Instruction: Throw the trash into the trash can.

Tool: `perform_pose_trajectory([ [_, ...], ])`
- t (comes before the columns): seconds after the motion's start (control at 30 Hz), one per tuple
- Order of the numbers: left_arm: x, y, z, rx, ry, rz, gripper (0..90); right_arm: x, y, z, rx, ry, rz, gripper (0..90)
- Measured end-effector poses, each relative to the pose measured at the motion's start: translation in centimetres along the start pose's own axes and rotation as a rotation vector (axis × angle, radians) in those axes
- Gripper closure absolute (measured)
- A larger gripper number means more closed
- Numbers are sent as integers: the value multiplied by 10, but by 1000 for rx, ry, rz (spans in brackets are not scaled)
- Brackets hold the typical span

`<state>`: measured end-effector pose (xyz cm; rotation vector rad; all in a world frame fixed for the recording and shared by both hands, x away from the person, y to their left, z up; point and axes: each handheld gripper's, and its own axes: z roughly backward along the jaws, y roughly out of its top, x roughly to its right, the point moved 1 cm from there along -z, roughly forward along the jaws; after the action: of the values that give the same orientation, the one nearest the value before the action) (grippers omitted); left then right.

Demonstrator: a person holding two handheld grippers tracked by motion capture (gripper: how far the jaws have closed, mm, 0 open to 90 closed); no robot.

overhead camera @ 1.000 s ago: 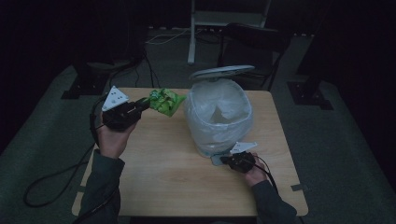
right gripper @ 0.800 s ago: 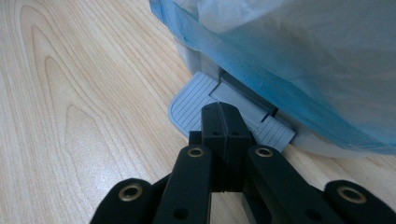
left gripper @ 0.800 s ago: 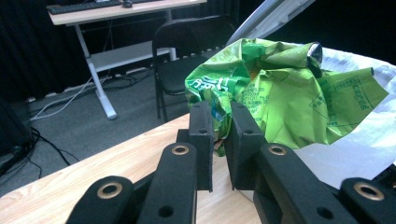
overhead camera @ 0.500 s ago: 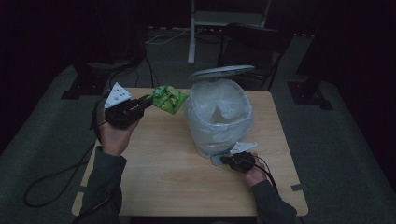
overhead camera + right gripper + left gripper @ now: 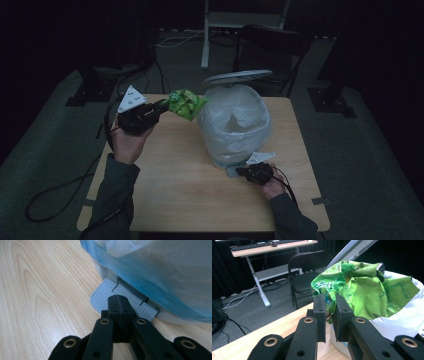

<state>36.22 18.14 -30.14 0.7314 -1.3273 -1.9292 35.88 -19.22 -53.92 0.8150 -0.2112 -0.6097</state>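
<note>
A crumpled green wrapper hangs in the air just left of the bin's rim, and my left gripper is shut on its edge. The grey pedal bin stands on the wooden table, lined with a pale plastic bag; its lid is tipped up. At the bin's foot my right gripper is shut with nothing between its jaws, its tips resting on the grey ribbed pedal.
A black chair and a white desk frame stand behind the table. Cables trail over the floor at the left. The near half of the tabletop is bare wood.
My left gripper has edged the green wrapper slightly to the right, closer to the bin's opening. The right gripper has stayed on the pedal.
</note>
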Motion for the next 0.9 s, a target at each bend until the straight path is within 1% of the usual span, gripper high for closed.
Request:
perform_pose_trajectory([
  [0.53,5,6,-11,-7,-22,-9,823,0,0,0,0,0,0,900],
  [0.9,12,12,-21,-9,-42,-18,823,0,0,0,1,1,0,900],
])
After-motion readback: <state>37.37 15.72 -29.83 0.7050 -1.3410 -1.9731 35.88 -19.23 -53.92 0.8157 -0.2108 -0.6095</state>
